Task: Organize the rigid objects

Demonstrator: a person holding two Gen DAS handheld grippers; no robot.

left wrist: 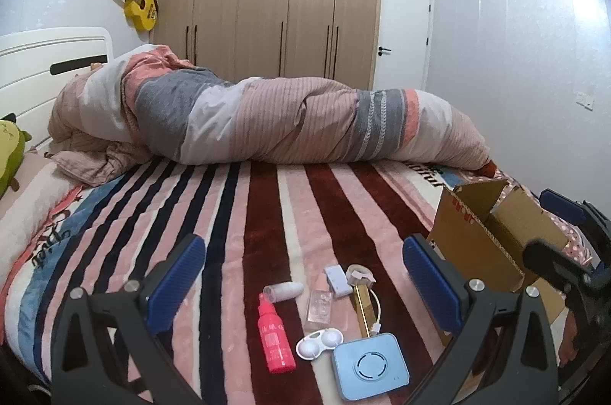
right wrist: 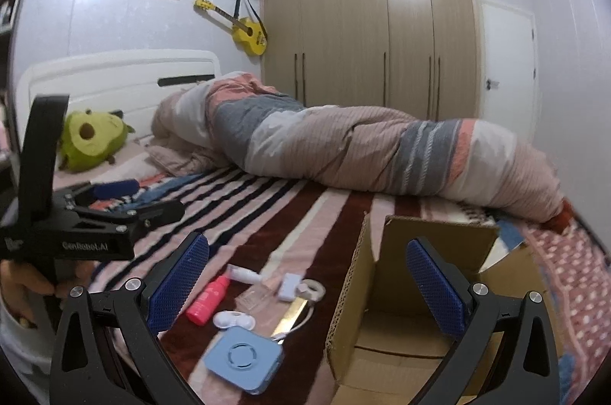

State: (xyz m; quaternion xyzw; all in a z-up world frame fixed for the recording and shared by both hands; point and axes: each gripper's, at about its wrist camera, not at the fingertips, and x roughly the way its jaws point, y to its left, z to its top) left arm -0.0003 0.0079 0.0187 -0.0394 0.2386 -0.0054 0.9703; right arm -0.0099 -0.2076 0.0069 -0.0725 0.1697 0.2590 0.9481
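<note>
Small rigid objects lie on the striped bed blanket: a red spray bottle, a white contact lens case, a blue square device, a clear bottle, a gold bar-shaped box, a white adapter and a white tube. An open cardboard box stands right of them. My left gripper is open above the objects. My right gripper is open, its right finger over the box.
A rolled striped duvet lies across the far side of the bed. A green avocado plush sits by the white headboard. A wardrobe, a yellow guitar and a door stand behind. The left gripper's body shows at the left of the right wrist view.
</note>
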